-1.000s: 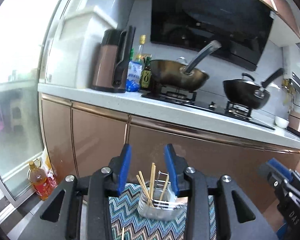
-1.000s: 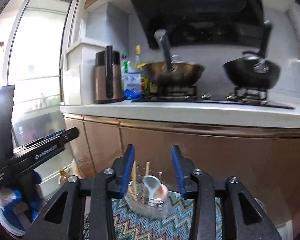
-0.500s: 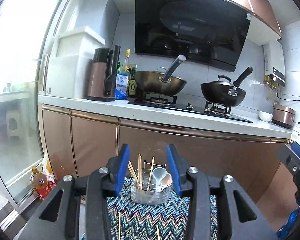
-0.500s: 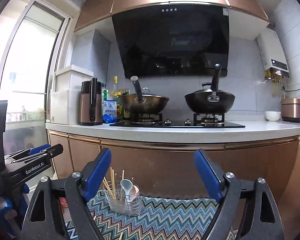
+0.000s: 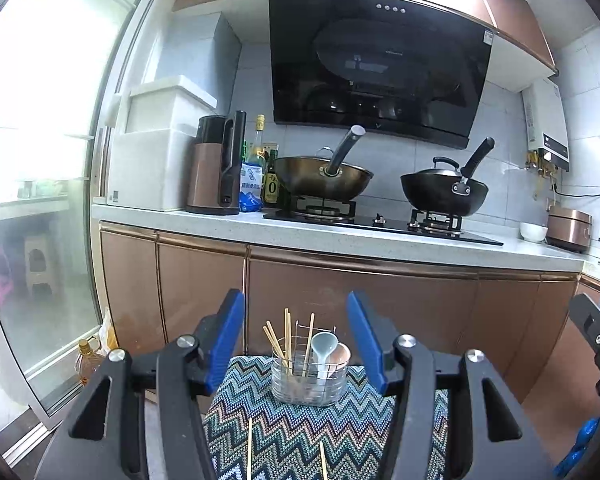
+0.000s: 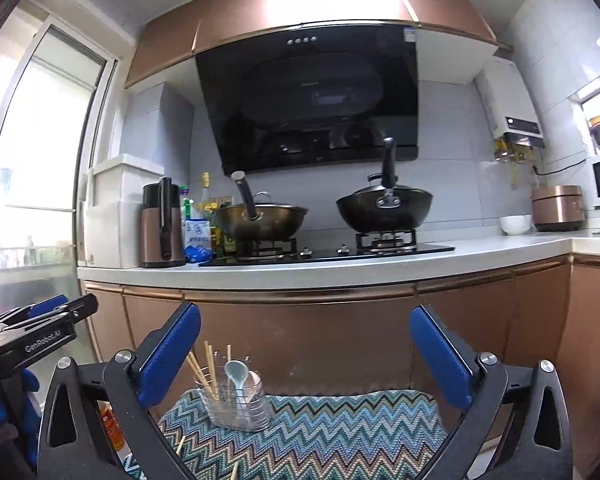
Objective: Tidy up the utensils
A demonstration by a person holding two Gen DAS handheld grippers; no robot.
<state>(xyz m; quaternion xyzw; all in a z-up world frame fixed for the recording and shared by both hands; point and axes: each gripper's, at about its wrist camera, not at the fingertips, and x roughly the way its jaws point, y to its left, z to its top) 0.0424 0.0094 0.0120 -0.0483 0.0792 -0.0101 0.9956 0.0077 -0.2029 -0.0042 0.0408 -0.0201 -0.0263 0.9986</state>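
Utensil holder (image 5: 308, 376) | ahead of left fingers (image 5: 228, 340) | untouched, opening

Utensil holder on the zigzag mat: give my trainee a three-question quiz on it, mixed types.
1. True or false: both spoons stand inside the utensil holder.
2. Loose chopsticks lie where? A) on the mat in front of the holder B) on the counter C) in a wok
3. Fill in: neither the left tool nor the right tool holds ____.

Key: 1 true. 2 A. 3 anything; the jaws of both are opening, with nothing between them.
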